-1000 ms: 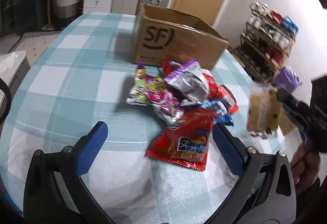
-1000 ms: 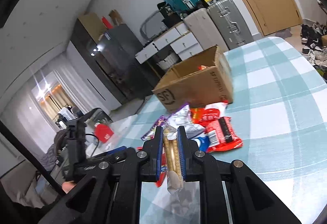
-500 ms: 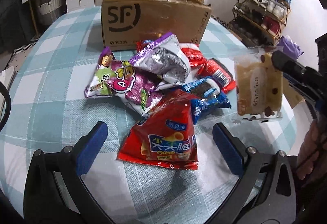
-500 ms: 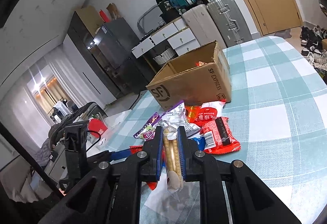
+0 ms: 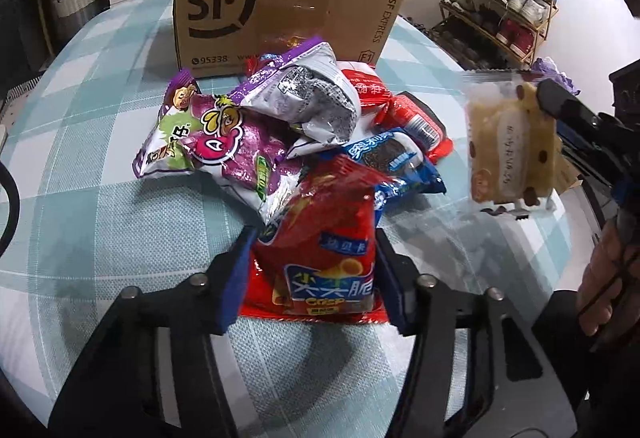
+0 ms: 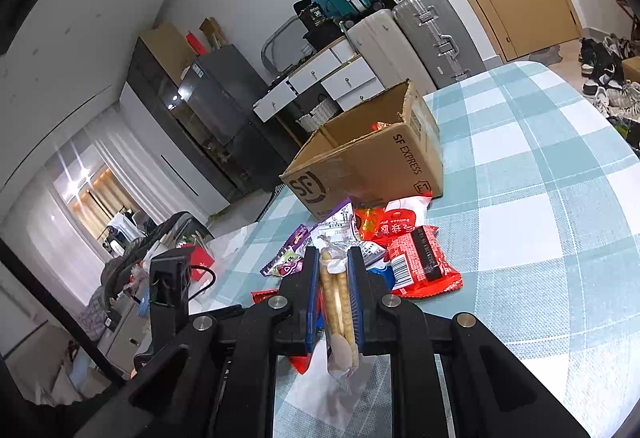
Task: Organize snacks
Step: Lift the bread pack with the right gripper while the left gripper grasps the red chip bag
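A heap of snack packs lies on the checked tablecloth point(image 5: 100, 166) in front of the open SF cardboard box point(image 5: 280, 10). My left gripper point(image 5: 314, 270) points down at the heap's near end; its jaws are closing, and both blue pads touch the sides of the red crisp bag point(image 5: 324, 234). Behind it lie a purple bag point(image 5: 216, 146), a silver-and-purple bag point(image 5: 316, 98), a blue cookie pack point(image 5: 396, 158) and red packs point(image 5: 416, 118). My right gripper point(image 6: 334, 266) is shut on a clear packet of biscuits point(image 6: 338, 302), held in the air right of the heap point(image 5: 508, 150).
The box point(image 6: 360, 162) stands open-topped with something red inside. A shoe rack point(image 5: 504, 2) stands beyond the table's right edge. Suitcases point(image 6: 432, 34) and a drawer unit point(image 6: 332, 82) line the far wall. A hand point(image 5: 608, 278) grips the right tool.
My left gripper moved forward and down to the heap, and its wide-open jaws came in around the red crisp bag. The right gripper kept still, holding its biscuit packet.
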Demonstrator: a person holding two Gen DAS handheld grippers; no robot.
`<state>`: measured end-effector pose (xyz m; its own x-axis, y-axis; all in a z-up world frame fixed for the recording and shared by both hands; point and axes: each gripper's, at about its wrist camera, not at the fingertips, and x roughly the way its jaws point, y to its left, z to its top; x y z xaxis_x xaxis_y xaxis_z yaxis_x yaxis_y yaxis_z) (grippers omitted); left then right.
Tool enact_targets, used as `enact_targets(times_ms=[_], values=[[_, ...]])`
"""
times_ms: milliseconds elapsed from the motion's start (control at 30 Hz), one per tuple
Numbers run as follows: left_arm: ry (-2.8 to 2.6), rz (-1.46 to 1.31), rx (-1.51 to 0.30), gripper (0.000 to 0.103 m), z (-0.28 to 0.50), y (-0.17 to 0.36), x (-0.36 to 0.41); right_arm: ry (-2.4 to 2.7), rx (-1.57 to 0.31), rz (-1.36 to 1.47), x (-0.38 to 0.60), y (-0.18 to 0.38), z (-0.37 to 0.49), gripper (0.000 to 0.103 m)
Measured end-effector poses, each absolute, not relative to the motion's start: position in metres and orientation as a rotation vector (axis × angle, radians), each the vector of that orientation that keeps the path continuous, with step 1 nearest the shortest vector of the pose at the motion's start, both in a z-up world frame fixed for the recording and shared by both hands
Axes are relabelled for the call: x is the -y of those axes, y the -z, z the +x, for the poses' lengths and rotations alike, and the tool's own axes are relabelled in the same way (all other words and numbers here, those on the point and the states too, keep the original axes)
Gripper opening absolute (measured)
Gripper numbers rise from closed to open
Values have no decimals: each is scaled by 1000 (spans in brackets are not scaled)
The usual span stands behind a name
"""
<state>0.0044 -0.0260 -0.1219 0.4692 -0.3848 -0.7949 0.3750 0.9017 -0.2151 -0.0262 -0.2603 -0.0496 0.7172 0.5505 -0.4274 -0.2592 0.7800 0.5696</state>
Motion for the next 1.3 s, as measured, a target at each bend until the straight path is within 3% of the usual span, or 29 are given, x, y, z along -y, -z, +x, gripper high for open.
enact_targets(times_ms=[267, 1300], values=[[468, -17, -966, 44, -6, 119, 21, -459, -630, 503, 262, 51, -27, 14], [350, 4, -805, 43, -45, 71, -11, -438, -652, 488, 251, 51, -25, 14]])
